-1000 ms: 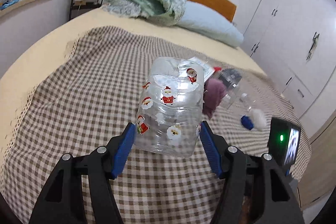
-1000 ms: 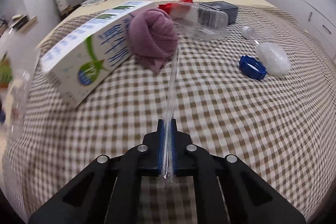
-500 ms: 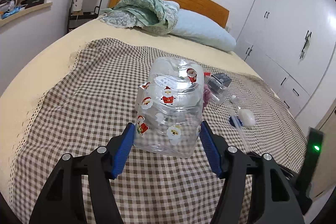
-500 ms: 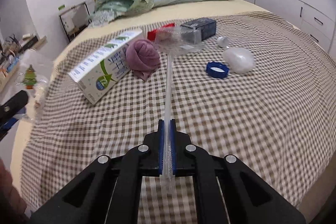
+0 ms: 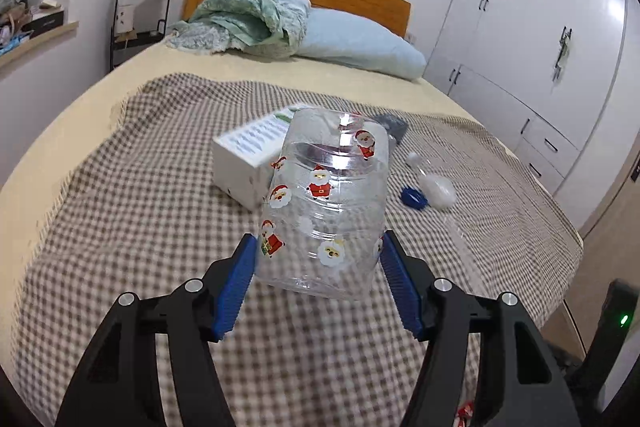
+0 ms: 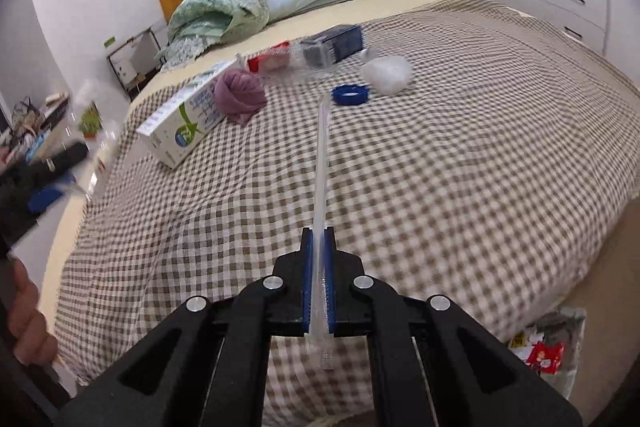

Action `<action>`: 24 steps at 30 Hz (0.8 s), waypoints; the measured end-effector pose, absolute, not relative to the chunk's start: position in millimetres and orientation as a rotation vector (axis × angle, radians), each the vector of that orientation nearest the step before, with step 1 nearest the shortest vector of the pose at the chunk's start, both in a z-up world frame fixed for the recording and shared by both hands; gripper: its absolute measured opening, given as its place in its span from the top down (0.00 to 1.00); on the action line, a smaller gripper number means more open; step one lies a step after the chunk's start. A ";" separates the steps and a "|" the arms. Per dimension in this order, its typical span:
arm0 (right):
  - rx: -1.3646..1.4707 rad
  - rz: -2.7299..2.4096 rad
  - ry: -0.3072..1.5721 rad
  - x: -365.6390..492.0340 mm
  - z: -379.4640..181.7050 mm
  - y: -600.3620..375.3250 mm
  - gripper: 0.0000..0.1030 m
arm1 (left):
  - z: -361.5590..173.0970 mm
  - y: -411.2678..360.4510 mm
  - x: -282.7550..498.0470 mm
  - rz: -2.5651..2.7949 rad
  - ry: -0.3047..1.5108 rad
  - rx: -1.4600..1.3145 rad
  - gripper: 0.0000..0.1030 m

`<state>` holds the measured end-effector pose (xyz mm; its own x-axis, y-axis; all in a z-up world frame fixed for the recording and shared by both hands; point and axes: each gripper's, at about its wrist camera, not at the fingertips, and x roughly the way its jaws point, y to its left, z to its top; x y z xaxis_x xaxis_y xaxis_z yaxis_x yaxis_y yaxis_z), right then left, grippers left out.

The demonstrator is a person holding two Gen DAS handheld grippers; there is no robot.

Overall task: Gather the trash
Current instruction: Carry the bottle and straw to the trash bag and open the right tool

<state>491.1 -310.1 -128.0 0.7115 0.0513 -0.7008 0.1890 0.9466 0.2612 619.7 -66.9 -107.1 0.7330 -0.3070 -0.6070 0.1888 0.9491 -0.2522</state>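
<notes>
My left gripper (image 5: 316, 255) is shut on a clear plastic jar (image 5: 326, 203) printed with Santa stickers, held above the checked blanket. My right gripper (image 6: 318, 247) is shut on a long clear plastic straw (image 6: 322, 155) that sticks out forward over the bed. On the blanket lie a white and green carton (image 6: 182, 119), a blue bottle cap (image 6: 351, 94), a crumpled clear wrapper (image 6: 387, 75), a clear bottle with a red cap (image 6: 294, 61) and a dark blue box (image 6: 340, 41). The carton (image 5: 250, 157), cap (image 5: 414, 197) and wrapper (image 5: 438, 187) also show in the left wrist view.
A rolled purple cloth (image 6: 240, 97) sits beside the carton. A green quilt (image 5: 244, 23) and blue pillow (image 5: 356, 43) lie at the headboard. White wardrobes (image 5: 532, 39) line the right wall. A bag of wrappers (image 6: 546, 347) lies on the floor at the bed's near right corner.
Both grippers have pulled back from the bed and risen a little, each keeping its grip. The items on the blanket look smaller and farther, and the carton now shows behind the jar.
</notes>
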 end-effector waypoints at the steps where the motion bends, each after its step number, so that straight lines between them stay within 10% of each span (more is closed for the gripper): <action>1: 0.336 -0.079 0.769 486.4 -124.2 -313.7 0.95 | -108.5 -72.2 610.9 -0.288 0.700 -0.176 0.41; 13: 0.273 -0.280 0.732 343.1 -87.5 -453.1 0.95 | -87.0 -177.7 515.0 -0.512 0.718 -0.082 0.41; 24: 0.468 -0.360 1.165 227.3 -288.1 -540.7 0.95 | -148.0 -320.2 457.9 -0.706 1.027 -0.050 0.41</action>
<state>227.3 -540.7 -288.1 0.3562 -0.0298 -0.9339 0.5021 0.8491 0.1644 457.9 -320.2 -148.0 0.3194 -0.5590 -0.7651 0.5142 0.7805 -0.3556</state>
